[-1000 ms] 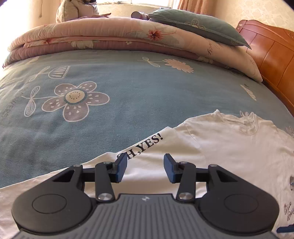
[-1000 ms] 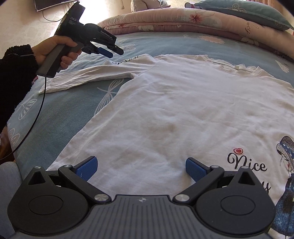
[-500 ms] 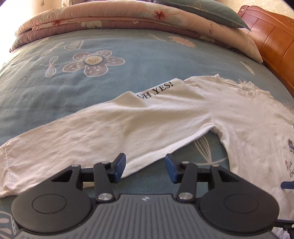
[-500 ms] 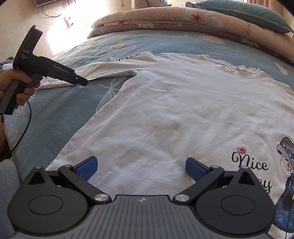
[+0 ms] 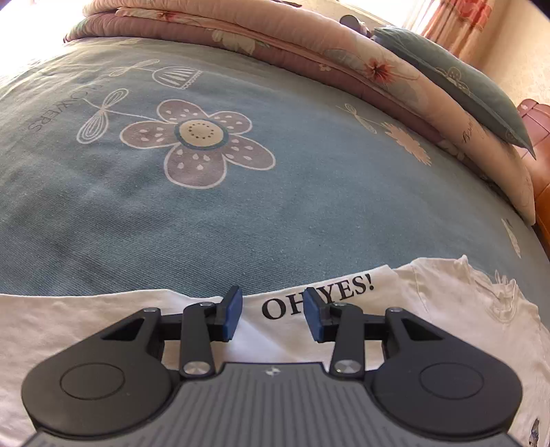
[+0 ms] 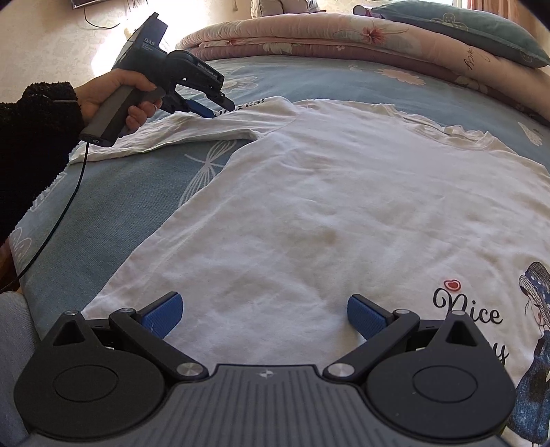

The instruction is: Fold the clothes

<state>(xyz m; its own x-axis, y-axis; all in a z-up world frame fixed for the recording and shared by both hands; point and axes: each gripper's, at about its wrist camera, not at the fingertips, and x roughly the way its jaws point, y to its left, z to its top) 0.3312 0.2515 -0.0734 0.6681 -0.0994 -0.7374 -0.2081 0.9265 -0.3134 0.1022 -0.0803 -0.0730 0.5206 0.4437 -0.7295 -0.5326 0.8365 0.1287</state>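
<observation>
Back over the sleeve (image 5: 292, 330) after pulling away, the left gripper (image 5: 273, 314) (jaws closing, cloth between, unpinched) readies the fold; right gripper (image 6: 264, 314) spread.

A home bedroom: a bed (image 5: 240, 213) under a blue flowered sheet, a folded quilt (image 6: 309, 37), a pillow (image 6: 464, 24), a wooden headboard (image 5: 539, 137), curtains (image 5: 457, 20).

A sunlit bed (image 5: 309, 206) in blue flowered sheet, pink quilt (image 5: 275, 44) folded along it, wooden headboard (image 5: 539, 144) beside.
</observation>
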